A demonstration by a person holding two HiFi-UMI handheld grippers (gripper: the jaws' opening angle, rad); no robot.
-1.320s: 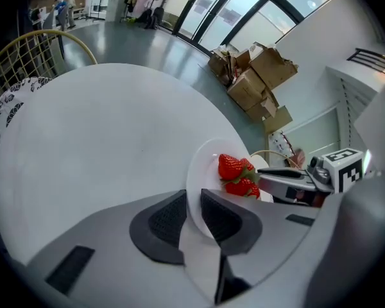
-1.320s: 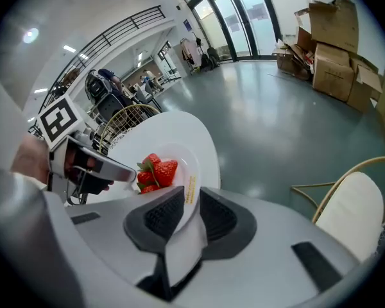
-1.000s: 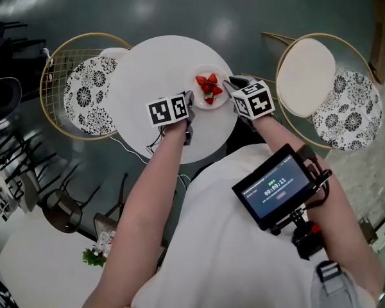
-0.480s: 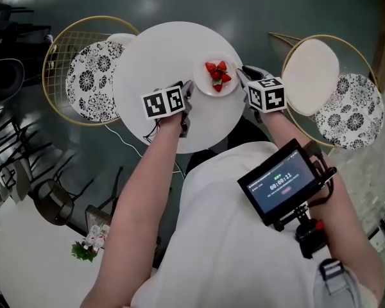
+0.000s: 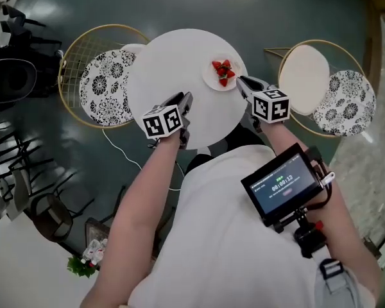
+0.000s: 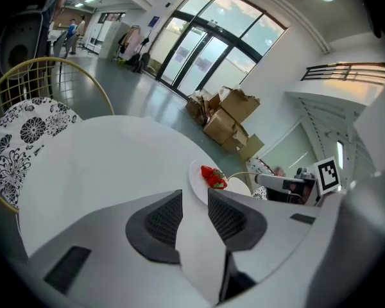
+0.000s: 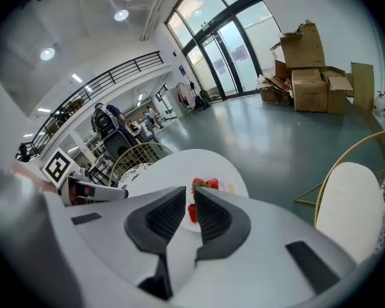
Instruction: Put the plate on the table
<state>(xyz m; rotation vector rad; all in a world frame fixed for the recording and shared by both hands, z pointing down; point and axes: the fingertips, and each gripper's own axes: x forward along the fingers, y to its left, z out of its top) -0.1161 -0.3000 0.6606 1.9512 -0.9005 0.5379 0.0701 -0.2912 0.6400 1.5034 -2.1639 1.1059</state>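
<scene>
A small white plate [image 5: 208, 77] with red strawberries [image 5: 223, 72] lies on the round white table [image 5: 173, 63], near its right edge. My right gripper [image 5: 240, 80] is at the plate's near rim. In the right gripper view its jaws stand close together [image 7: 189, 201], with the rim and a strawberry [image 7: 205, 184] showing between them. My left gripper [image 5: 185, 99] hovers over the table's front, a hand's width left of the plate. It is open and empty [image 6: 194, 201], and the plate [image 6: 196, 175] lies ahead of it to the right.
A gold wire chair with a black-and-white floral cushion [image 5: 106, 85] stands left of the table. Another with a cream seat [image 5: 305, 76] and a floral cushion [image 5: 346, 101] stands right. A white cable [image 5: 125, 153] trails on the floor. Dark chairs [image 5: 13, 76] are at the far left.
The left gripper let go of the plate's left rim, opened, and drew back toward me. The plate stayed on the table, with the right gripper still at its rim.
</scene>
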